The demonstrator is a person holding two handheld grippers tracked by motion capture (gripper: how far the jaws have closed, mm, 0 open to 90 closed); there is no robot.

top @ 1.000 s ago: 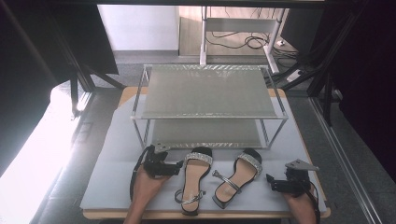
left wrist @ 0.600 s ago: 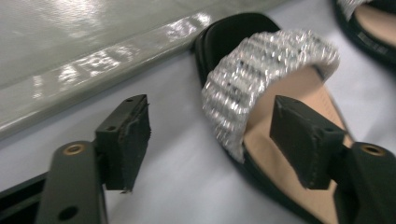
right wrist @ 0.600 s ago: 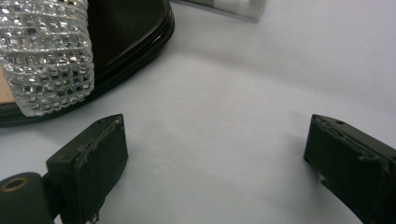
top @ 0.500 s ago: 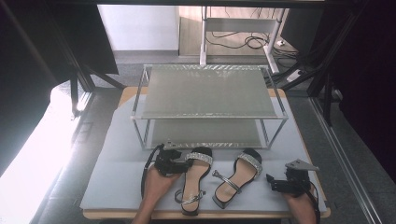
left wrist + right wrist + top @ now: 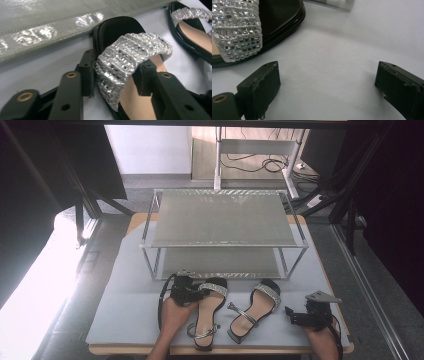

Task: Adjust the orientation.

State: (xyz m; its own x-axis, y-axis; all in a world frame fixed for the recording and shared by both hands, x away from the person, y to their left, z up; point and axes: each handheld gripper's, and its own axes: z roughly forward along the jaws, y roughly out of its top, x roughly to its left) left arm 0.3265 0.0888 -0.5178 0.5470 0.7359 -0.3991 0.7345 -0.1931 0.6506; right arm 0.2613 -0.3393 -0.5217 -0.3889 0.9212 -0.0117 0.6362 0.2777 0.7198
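The left sandal (image 5: 206,312) lay on the grey mat (image 5: 125,310) of the table, just in front of the two-tier rack (image 5: 222,227). Its rhinestone strap (image 5: 130,60) was caught between the fingers (image 5: 86,72) of the left gripper (image 5: 192,291), which had just been closing on it. The right gripper (image 5: 300,316) rested (fingers wide apart, nothing between them) beside the right sandal (image 5: 252,312).

Overhead view; tongs cameras near sandals (image 5: 207,312)
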